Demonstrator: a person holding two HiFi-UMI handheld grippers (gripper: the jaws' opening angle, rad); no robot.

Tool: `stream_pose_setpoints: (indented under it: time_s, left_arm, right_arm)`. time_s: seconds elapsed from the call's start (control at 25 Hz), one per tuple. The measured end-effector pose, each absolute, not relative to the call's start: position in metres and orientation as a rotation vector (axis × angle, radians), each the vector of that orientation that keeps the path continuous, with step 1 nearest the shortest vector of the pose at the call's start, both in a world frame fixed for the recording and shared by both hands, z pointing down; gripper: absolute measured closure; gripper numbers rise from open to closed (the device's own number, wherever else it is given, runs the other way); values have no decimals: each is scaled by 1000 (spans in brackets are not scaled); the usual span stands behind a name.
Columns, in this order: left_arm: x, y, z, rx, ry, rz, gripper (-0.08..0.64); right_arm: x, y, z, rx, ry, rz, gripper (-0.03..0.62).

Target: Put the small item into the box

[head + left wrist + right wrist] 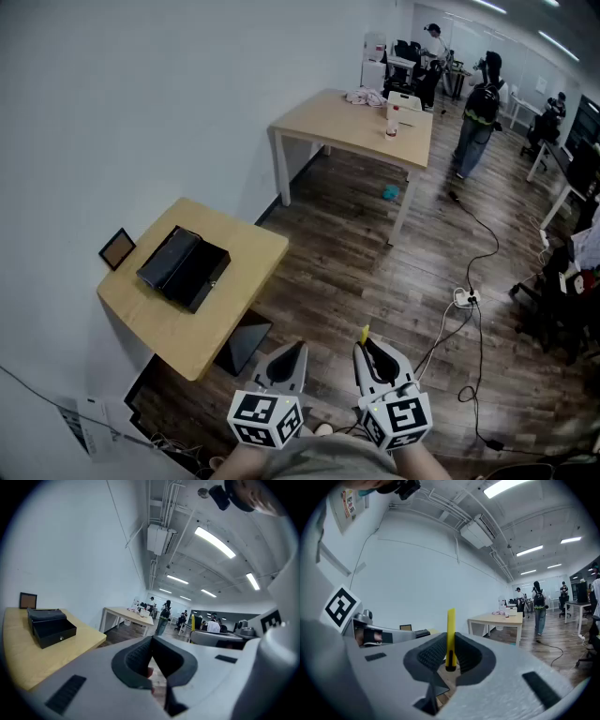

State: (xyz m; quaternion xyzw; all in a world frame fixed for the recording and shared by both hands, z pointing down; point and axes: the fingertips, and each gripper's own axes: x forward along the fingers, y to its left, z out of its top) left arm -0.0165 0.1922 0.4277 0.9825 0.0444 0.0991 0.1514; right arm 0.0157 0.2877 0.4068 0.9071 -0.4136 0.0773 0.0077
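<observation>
A thin yellow stick-like item (450,637) stands upright between the pads of my right gripper (450,656), which is shut on it; in the head view its yellow tip (364,333) pokes out of the right gripper (367,345). My left gripper (298,349) is beside it, shut with nothing between its jaws (151,656). Both are held low over the floor, well short of the table. The black box (184,267) lies with its lid open on the small wooden table (244,262) at the left; it also shows in the left gripper view as a black box (49,626).
A small framed picture (117,248) leans on the wall behind the box. A larger wooden table (356,127) with a few items stands farther back. Cables and a power strip (464,298) lie on the floor at right. People stand in the far room.
</observation>
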Motion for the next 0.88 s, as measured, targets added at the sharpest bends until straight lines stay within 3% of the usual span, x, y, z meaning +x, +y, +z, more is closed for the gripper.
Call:
stream_pose_setpoints:
  time_s: [0.88]
  left_arm:
    - [-40,196,423,2780,35,244,557]
  right_arm:
    - [2,286,400,2823,-1451,250,548]
